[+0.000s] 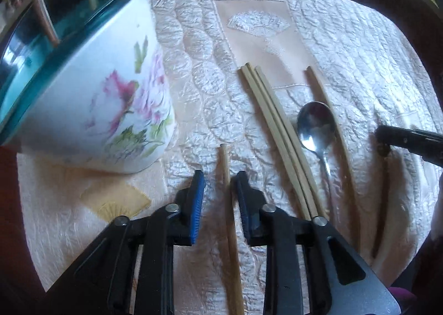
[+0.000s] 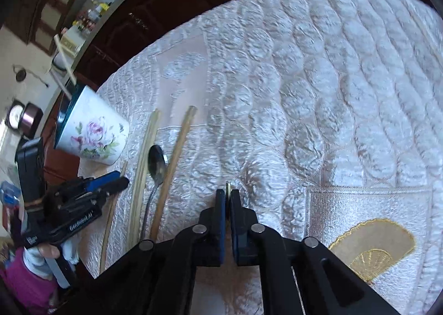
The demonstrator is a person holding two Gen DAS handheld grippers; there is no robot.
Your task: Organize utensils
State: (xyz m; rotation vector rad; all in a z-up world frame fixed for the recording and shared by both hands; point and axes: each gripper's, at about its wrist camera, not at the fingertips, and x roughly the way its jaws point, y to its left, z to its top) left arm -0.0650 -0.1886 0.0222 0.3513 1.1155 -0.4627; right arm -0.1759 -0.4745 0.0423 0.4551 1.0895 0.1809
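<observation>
Your left gripper (image 1: 218,180) hangs over the quilted cloth (image 1: 360,52) with its jaws a little apart. A single pale chopstick (image 1: 226,196) runs lengthwise through the gap, close against the finger nearer the spoon. No pad visibly presses on it.

Your right gripper (image 2: 227,193) has its jaws drawn almost together, pinching a thin piece (image 2: 227,184) whose tip just pokes out past the fingertips. You cannot tell from here what that piece is.

The floral cup (image 1: 110,110) stands on the cloth beside your left gripper, on the side away from the spoon. Two utensils stick up out of its teal rim.

On the other side of the gripper, three pale chopsticks (image 1: 277,135) lie side by side, touching one another. Just beyond them the metal spoon (image 1: 315,124) lies bowl up. A darker chopstick (image 1: 339,137) rests along the spoon's far side, between it and your right gripper.
</observation>
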